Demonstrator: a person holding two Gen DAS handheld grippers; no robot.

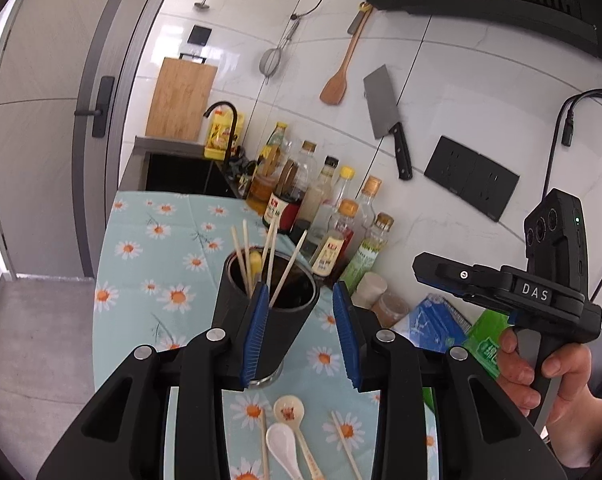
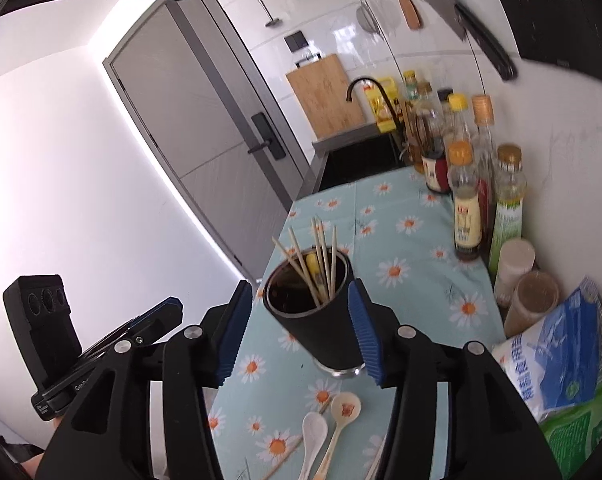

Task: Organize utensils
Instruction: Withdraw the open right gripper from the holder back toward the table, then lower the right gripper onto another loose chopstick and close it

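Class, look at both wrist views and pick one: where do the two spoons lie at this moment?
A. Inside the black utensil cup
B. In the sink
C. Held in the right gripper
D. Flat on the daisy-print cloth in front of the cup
D: the white spoon and the beige spoon lie on the daisy-print cloth, in front of the black cup, which holds the chopsticks.

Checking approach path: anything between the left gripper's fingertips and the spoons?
Yes. In the left wrist view the black utensil cup stands between the left gripper; spoons lie nearer.
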